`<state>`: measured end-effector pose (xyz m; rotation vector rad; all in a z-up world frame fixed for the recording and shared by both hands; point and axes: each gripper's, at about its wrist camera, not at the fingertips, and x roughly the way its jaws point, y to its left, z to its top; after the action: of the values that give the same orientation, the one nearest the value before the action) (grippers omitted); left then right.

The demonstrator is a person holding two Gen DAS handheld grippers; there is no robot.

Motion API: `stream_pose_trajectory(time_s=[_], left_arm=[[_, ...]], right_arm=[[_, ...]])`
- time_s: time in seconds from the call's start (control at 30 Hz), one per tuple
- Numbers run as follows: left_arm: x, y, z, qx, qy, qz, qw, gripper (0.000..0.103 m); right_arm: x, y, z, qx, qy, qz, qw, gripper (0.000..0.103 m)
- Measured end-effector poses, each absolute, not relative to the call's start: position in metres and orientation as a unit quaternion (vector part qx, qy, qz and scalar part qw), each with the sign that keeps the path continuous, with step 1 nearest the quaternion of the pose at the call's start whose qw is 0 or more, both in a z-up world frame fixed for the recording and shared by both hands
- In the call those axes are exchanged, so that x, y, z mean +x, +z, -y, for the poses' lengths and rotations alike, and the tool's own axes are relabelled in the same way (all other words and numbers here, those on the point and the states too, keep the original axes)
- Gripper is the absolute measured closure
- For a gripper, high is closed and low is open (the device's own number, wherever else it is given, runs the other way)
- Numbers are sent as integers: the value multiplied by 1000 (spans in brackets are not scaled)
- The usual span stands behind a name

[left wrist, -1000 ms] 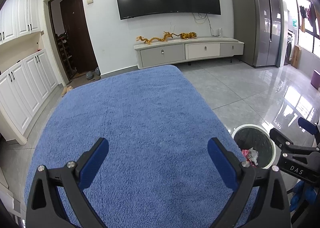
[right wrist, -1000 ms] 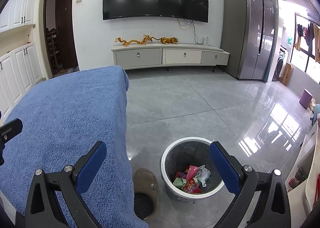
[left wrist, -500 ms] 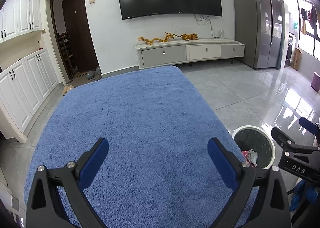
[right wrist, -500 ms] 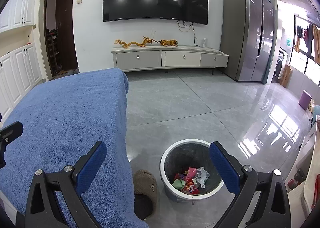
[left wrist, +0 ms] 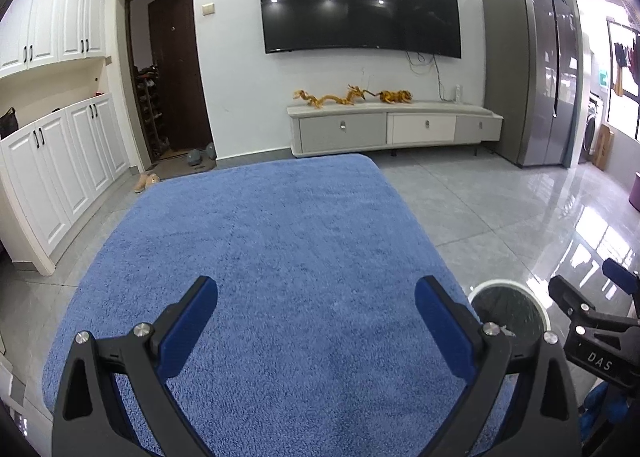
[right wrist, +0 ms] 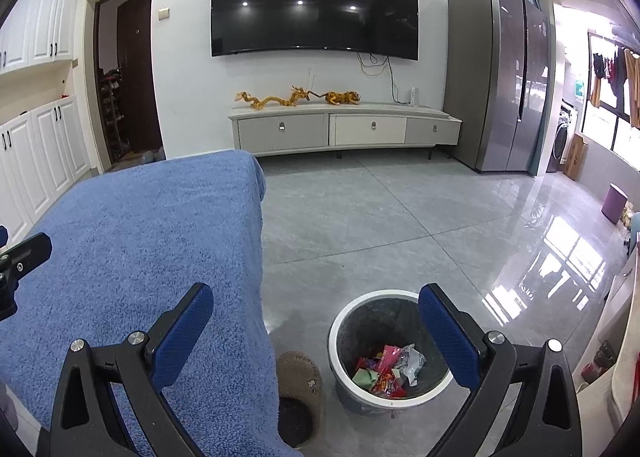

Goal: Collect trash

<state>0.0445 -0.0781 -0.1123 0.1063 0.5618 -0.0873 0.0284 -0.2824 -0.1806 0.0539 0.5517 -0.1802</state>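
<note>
Table under a blue towel [left wrist: 272, 257]; towel hangs over the right edge and the far right corner. Grey tile floor [right wrist: 400, 225] lies wide beyond that edge, up to the TV cabinet [right wrist: 344, 129].

One trash bin [right wrist: 340, 341], white-rimmed, stands on the floor just beside the table's right edge. Trash [right wrist: 386, 371] sits in its bottom: crumpled wrappers, red, green and silver, too jumbled to count. One brown slipper [right wrist: 298, 377] touches the hanging towel, beside the bin.

Left gripper [left wrist: 316, 307]: level over the table's near edge, jaws spread wide, nothing between them. Right gripper [right wrist: 316, 311]: past the right edge, above bin and towel edge, jaws spread, empty.
</note>
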Motion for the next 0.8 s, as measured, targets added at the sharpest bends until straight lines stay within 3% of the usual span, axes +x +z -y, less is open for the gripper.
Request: stream_pose_trajectory(time_s=[0.8], left_arm=[[28, -89, 64, 18, -23, -232, 972, 3]], right_arm=[[16, -165, 275, 31, -83, -230, 969, 0]])
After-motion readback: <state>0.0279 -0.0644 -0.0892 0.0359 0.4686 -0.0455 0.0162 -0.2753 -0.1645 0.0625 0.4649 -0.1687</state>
